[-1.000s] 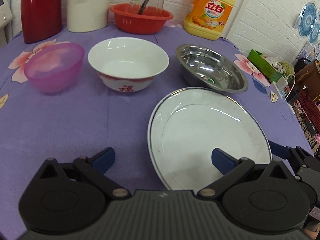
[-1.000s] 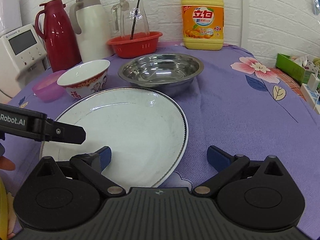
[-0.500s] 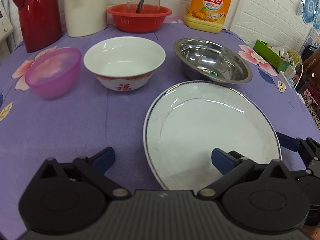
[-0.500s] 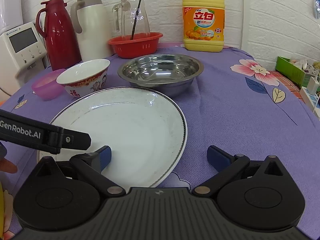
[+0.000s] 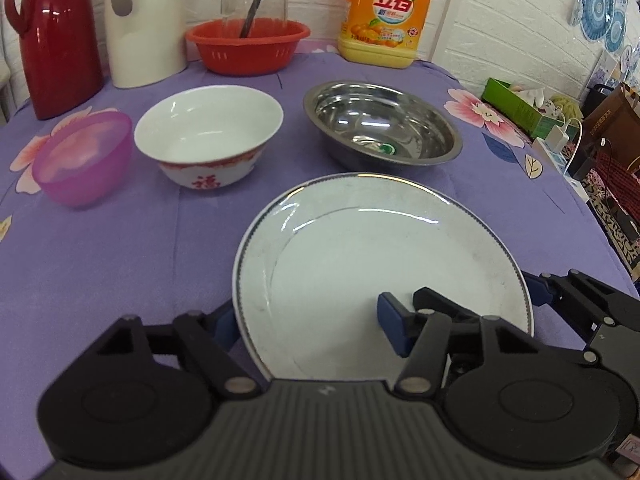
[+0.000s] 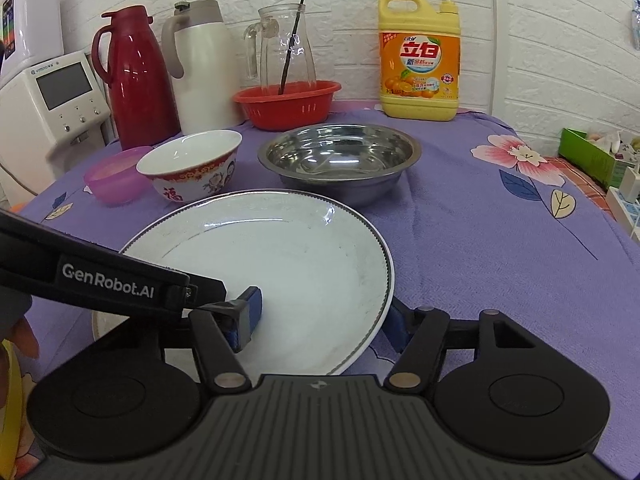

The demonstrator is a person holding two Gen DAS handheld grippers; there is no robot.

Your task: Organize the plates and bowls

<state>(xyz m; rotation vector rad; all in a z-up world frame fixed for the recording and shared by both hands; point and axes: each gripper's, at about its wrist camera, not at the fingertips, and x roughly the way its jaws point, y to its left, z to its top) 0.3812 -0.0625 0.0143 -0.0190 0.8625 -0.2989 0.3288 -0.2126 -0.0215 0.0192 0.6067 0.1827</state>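
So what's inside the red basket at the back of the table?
A clear glass pitcher stands in the red basket, with a dark stirring stick leaning inside the pitcher. The basket's floor is hidden by its wall, so anything else in there cannot be seen.

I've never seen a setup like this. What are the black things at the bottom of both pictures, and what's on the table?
They are two hand-held grippers; a person carries one in each hand. Each has a fisheye camera looking along its two blue-tipped fingers: one picture comes from the left gripper, the other from the right gripper. On the purple tablecloth sit a white plate, a red-trimmed white bowl, a pink bowl and a steel bowl. Each gripper has one finger inside the plate's rim and one outside; whether they grip it yet, I cannot tell.
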